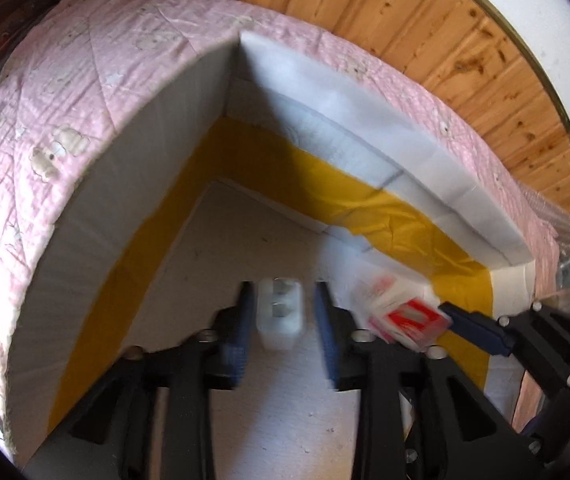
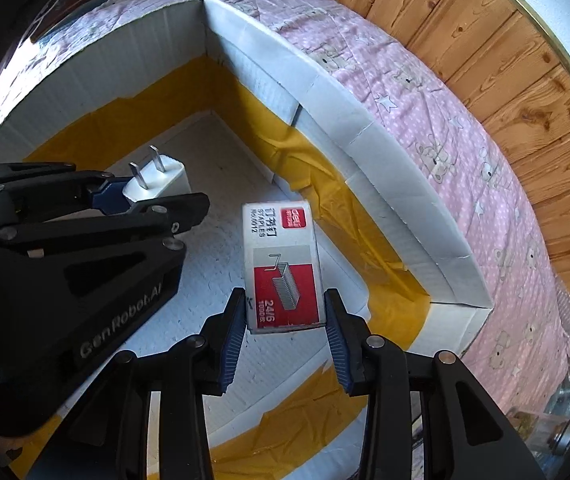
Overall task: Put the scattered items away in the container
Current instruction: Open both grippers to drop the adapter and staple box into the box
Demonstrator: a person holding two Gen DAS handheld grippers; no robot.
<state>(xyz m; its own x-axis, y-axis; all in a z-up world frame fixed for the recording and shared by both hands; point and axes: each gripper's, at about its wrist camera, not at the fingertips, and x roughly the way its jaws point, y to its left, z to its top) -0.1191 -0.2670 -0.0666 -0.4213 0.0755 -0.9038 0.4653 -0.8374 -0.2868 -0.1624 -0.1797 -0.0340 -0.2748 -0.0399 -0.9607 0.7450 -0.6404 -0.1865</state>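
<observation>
Inside the white foam container (image 2: 385, 152) lined with yellow tape, the left gripper (image 1: 283, 312) stands apart around a white plastic two-pin plug adapter (image 1: 279, 312), its pads clear of it. The right gripper (image 2: 285, 304) is clamped on a red-and-grey cardboard staples box (image 2: 281, 264), low over the container's floor.

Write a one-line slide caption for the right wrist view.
Right gripper lowers a staples box into the foam box.
</observation>
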